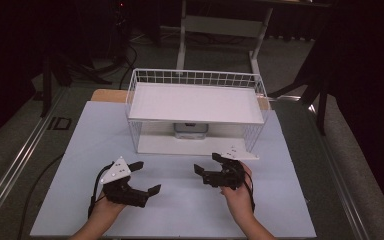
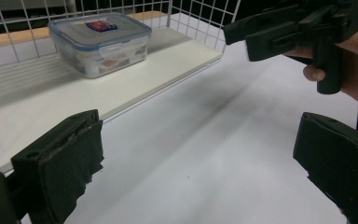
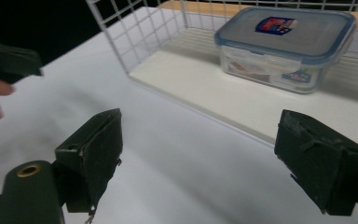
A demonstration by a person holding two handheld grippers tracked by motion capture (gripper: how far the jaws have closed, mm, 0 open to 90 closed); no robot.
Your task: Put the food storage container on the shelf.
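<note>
Hovering over the near tabletop (image 1: pixel 180 210), left gripper (image 1: pixel 142 176) and right gripper (image 1: pixel 209 163) both have jaws spread, holding nothing. Lidded plastic container (image 2: pixel 100 42) sits untouched on the wire rack's (image 1: pixel 200 77) lower shelf, far centre. Apparently nothing started yet.

Mostly hidden in the high view: the lidded container (image 1: pixel 190 131), tucked under the top shelf (image 1: pixel 195 102) of the wire rack. Label print on its lid (image 3: pixel 275 24) too small to read. Cut off by the bottom edge: both forearms.
</note>
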